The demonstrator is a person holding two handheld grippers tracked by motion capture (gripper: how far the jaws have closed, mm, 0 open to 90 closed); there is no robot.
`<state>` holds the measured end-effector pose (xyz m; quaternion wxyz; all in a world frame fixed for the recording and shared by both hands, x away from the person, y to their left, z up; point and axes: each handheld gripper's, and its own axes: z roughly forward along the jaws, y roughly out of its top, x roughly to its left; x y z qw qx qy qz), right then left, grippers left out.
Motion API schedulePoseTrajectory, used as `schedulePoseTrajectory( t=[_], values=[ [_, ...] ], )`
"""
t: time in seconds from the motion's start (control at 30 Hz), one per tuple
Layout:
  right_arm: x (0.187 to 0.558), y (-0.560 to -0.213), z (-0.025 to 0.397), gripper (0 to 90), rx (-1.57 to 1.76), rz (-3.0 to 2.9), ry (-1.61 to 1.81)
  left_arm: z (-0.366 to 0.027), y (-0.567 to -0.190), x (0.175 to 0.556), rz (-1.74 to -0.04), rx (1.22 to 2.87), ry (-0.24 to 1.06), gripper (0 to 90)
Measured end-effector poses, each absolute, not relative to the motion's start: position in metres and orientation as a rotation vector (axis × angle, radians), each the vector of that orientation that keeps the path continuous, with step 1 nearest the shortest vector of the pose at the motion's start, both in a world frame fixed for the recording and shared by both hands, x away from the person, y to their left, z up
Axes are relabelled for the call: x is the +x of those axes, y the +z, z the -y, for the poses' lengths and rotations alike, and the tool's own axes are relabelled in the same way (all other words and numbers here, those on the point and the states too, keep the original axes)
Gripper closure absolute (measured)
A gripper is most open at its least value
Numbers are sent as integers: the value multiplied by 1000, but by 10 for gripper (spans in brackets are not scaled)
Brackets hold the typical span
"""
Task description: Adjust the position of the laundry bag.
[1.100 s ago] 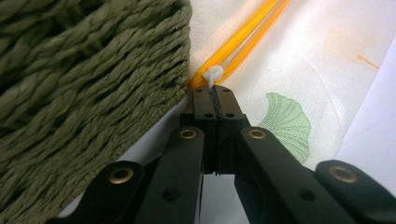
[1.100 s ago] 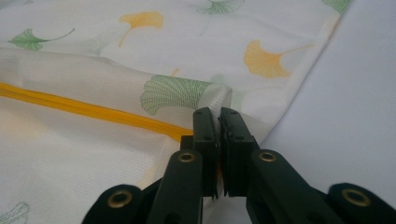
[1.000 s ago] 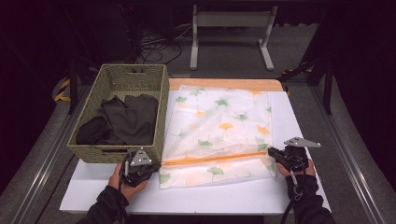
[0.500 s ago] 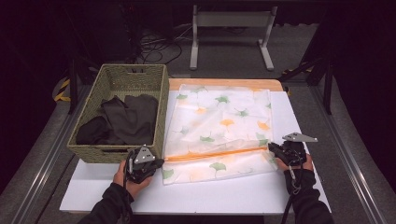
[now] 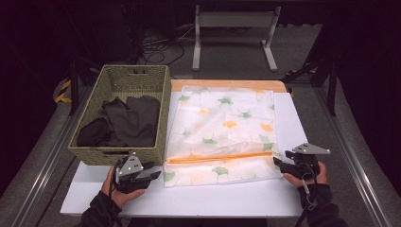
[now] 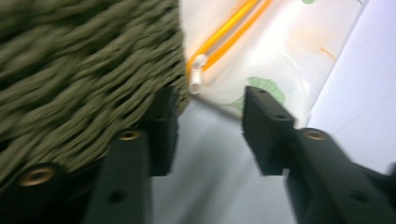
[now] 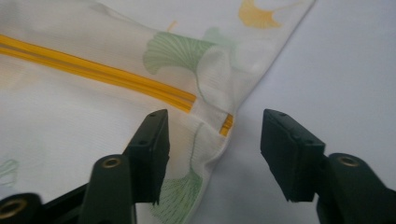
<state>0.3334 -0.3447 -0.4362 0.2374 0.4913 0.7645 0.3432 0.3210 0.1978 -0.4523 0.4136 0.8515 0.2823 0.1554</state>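
A: Since a second ago the left gripper point(image 5: 152, 174) has been carried in beside the near left corner of the laundry bag point(image 5: 222, 127); the right gripper point(image 5: 280, 164) has been eased in to the right edge.

B: Jaws?

A: Both pairs are held apart, nothing clamped. From the left gripper view the white zipper pull point(image 6: 196, 79) is seen just ahead of the jaws, slightly toward the left one, which is set against the wicker basket point(image 6: 79, 79).

B: And the right side?

A: The end of the orange zipper point(image 7: 98, 70) lies ahead of the left jaw of the right gripper point(image 7: 212, 154); the bag's corner edge lies between the jaws.

B: Axis?

A: The zipper runs crosswise, from one gripper to the other. The pull is judged nearer the left gripper point(image 6: 208, 135), the closed end nearer the right.
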Motion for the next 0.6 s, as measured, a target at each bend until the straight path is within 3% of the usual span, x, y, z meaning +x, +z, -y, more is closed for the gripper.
schedulePoseTrajectory(
  t=[0.2,0.37,0.6],
  values=[
    [326,-421,336,344,1239,-2072,998,-219,-455,316,-755,2141,409,310],
    [326,-410,303,326,1113,-2126,1053,-236,-461,312,-826,2136,395,167],
    [341,-412,254,359,941,-2266,1033,-247,-460,310,-866,2085,391,123]
  ],
)
